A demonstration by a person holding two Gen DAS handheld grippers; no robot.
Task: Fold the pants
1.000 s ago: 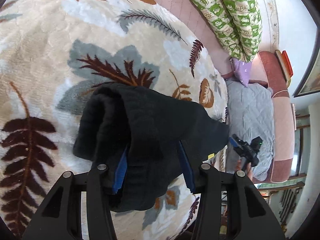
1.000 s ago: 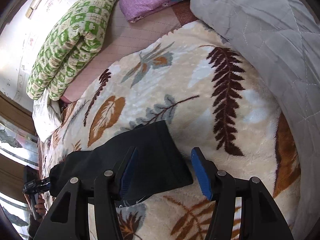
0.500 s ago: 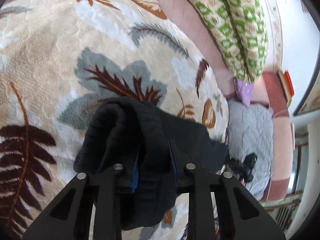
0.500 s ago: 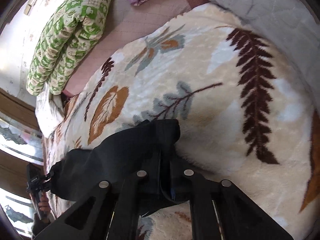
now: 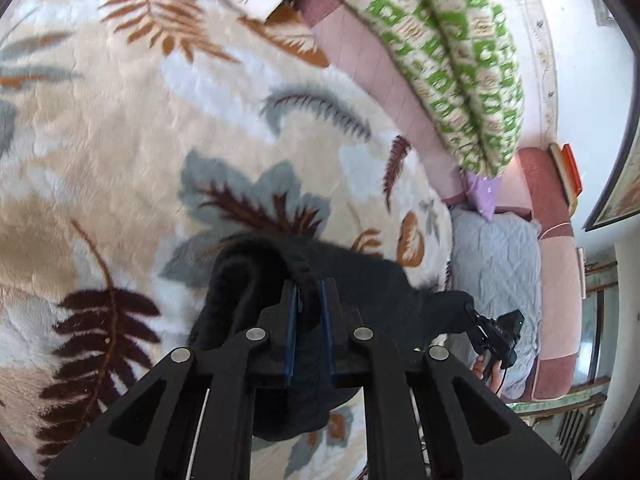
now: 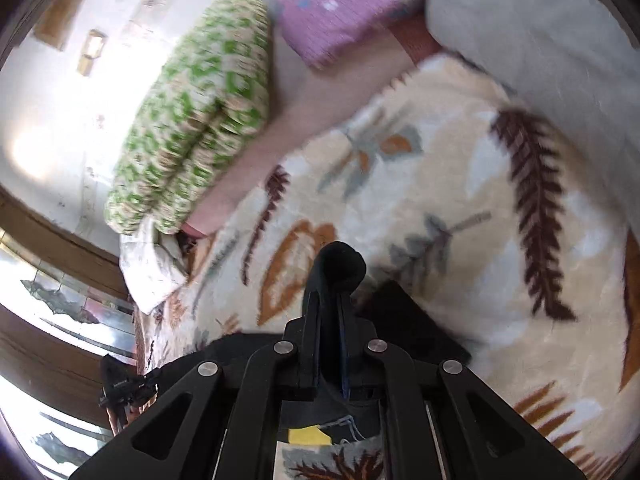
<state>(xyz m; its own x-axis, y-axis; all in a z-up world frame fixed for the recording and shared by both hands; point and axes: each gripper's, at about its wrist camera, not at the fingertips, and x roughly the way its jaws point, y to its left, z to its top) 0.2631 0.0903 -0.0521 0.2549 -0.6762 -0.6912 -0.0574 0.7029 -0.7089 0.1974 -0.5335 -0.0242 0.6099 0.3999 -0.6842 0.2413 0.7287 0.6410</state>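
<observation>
The black pants (image 5: 360,284) lie bunched on a cream leaf-patterned blanket (image 5: 120,140). My left gripper (image 5: 308,292) is shut on a thick fold at one end of the pants and holds it raised. My right gripper (image 6: 330,304) is shut on the other end of the pants (image 6: 340,264), whose cloth bulges above the fingertips; a flat black part (image 6: 412,328) lies on the blanket (image 6: 460,184) to the right. The right gripper also shows in the left wrist view (image 5: 496,332), the left gripper in the right wrist view (image 6: 120,388).
A green-and-white rolled quilt (image 5: 452,60) lies along the far side by the wall, also in the right wrist view (image 6: 200,120). A purple pillow (image 6: 344,12) and a grey quilt (image 6: 540,52) lie at the bed's head. A pink sheet (image 5: 360,52) borders the blanket.
Both grippers went from open around the pants' ends to shut on the cloth. Both have since lifted, pulling the ends up off the blanket.
</observation>
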